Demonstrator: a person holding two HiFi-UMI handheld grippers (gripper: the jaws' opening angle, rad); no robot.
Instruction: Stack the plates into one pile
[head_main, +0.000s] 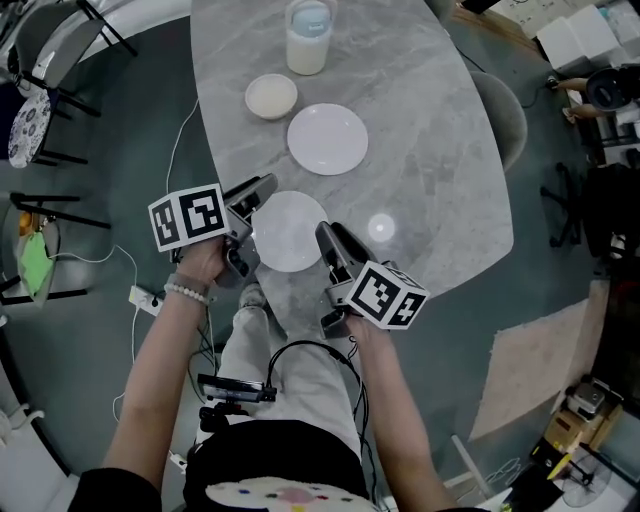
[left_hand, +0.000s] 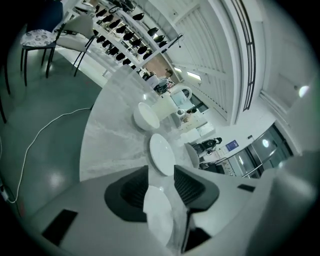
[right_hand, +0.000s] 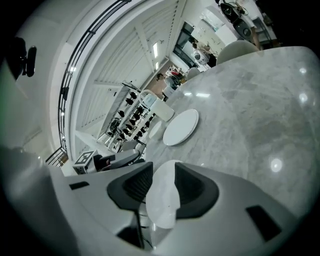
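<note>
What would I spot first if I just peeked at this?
The white plate at the near edge of the grey marble table, with a gripper on each side. The right gripper pinches its rim in its fingers; the left gripper is closing its fingers, the opposite rim between them. Farther back sit a second plate, a small bowl and a jar.

Premises present as a test lab or demonstration hall. Left of the marble table (head_main: 430, 150): power strip (head_main: 143, 298) and loose cable (head_main: 185, 130) on the floor. Right of it: cartons (head_main: 575, 40). Beyond it: display shelving (left_hand: 127, 37).
</note>
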